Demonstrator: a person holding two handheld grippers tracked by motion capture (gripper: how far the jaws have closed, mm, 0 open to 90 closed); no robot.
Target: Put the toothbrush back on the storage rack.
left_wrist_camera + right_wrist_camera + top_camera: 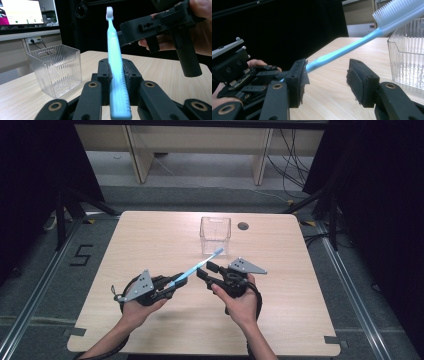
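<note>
A light-blue plastic toothbrush is held above the wooden table, its long axis slanting up toward a clear ribbed container, white bristled head leading. Its handle is pinched by the left gripper. The right gripper is spread just beside it.

Table: light wood top, rounded corners, a round cable hole near its far edge. Clear ribbed bin: upright on the far middle, beside the hole. Monitor: lit, on a desk beyond. Floor: a "5" mark left of the table.
</note>
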